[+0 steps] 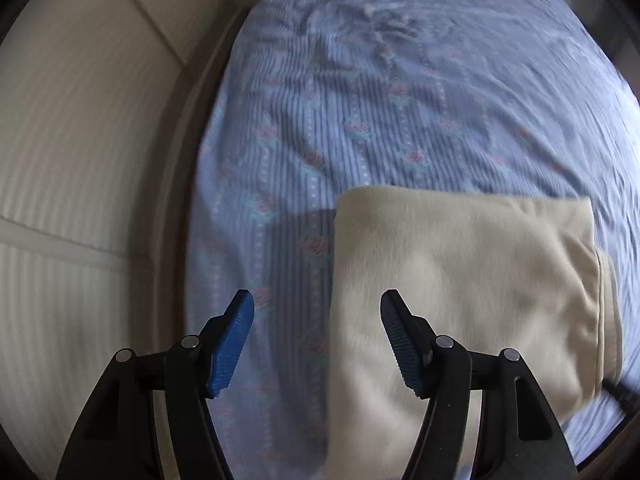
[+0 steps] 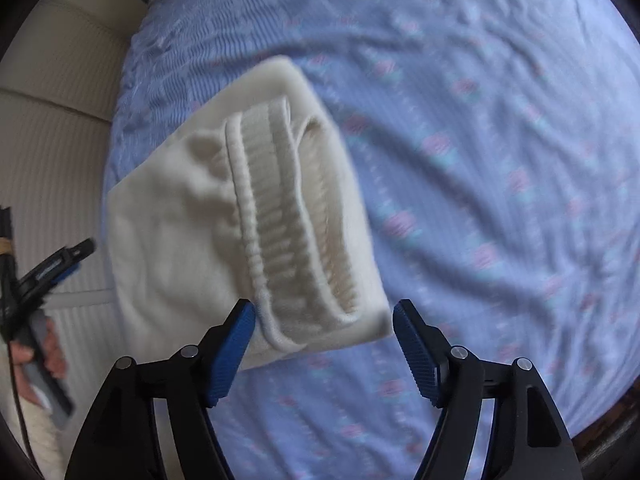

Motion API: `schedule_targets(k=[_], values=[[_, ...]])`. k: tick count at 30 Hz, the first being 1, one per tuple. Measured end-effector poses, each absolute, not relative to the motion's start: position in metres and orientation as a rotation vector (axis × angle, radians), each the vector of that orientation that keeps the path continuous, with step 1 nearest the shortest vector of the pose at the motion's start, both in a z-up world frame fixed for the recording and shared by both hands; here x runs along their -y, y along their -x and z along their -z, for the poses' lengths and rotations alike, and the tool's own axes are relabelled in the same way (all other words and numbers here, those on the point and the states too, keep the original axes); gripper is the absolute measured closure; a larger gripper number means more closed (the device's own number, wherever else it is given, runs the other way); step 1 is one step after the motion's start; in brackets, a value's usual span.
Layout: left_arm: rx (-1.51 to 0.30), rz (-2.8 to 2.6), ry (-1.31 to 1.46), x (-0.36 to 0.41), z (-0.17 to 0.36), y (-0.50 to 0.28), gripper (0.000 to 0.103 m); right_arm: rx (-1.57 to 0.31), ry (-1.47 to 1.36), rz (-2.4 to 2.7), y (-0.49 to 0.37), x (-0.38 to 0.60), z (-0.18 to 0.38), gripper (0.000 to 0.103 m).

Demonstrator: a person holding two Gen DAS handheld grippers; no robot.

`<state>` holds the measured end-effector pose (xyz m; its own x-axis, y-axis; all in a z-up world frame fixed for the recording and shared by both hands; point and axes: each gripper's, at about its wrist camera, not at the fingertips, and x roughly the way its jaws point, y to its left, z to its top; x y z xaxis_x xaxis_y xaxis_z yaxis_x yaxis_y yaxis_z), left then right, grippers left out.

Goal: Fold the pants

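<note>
The cream pants (image 1: 460, 280) lie folded into a compact rectangle on the blue striped floral bed sheet (image 1: 360, 120). In the right wrist view the pants (image 2: 168, 248) show their ribbed elastic waistband (image 2: 288, 216) on top. My left gripper (image 1: 316, 312) is open and empty above the left edge of the folded pants. My right gripper (image 2: 324, 320) is open and empty, its blue fingertips (image 2: 240, 332) straddling the near corner of the pants without holding them. The left gripper also shows at the left edge of the right wrist view (image 2: 52, 272), held in a hand.
A cream ribbed padded surface (image 1: 80, 160) runs along the left side of the bed, with a dark frame edge (image 1: 180, 200) between them. The sheet (image 2: 500, 160) stretches wide and wrinkled to the right of the pants.
</note>
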<state>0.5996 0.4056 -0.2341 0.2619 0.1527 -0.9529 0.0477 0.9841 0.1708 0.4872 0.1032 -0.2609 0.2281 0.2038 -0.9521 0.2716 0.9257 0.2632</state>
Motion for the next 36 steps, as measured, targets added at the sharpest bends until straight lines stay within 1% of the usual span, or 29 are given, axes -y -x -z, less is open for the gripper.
schedule_targets(k=[2, 3, 9, 11, 12, 16, 19, 23, 32, 36], values=[[-1.270, -0.045, -0.176, -0.400, 0.219, -0.578, 0.035, -1.312, -0.330, 0.044, -0.481, -0.094, 0.248, 0.030], [-1.253, -0.034, -0.166, -0.397, 0.212, -0.568, 0.032, -1.300, -0.306, 0.041, -0.478, -0.089, 0.243, 0.029], [-1.170, 0.017, -0.113, -0.363, 0.169, -0.495, 0.026, -1.190, -0.288, -0.005, -0.440, -0.041, 0.192, 0.029], [-1.134, 0.037, -0.094, -0.345, 0.152, -0.467, 0.023, -1.139, -0.275, -0.036, -0.421, -0.025, 0.170, 0.026], [-1.120, 0.040, -0.095, -0.337, 0.146, -0.460, 0.021, -1.119, -0.266, -0.040, -0.412, -0.019, 0.161, 0.022], [-1.027, 0.018, -0.122, -0.289, 0.111, -0.417, 0.012, -1.028, -0.221, -0.034, -0.375, 0.010, 0.126, 0.012], [-0.972, 0.008, -0.119, -0.255, 0.087, -0.391, 0.007, -0.998, -0.204, -0.049, -0.352, 0.034, 0.107, 0.012], [-0.924, 0.057, -0.103, -0.190, 0.059, -0.353, 0.002, -0.967, -0.192, -0.089, -0.324, 0.072, 0.086, 0.012], [-0.896, 0.088, 0.006, -0.067, 0.031, -0.279, 0.001, -0.918, -0.162, -0.192, -0.267, 0.174, 0.057, 0.012], [-0.862, 0.063, 0.013, -0.018, 0.020, -0.244, 0.001, -0.891, -0.123, -0.208, -0.238, 0.218, 0.043, 0.012]])
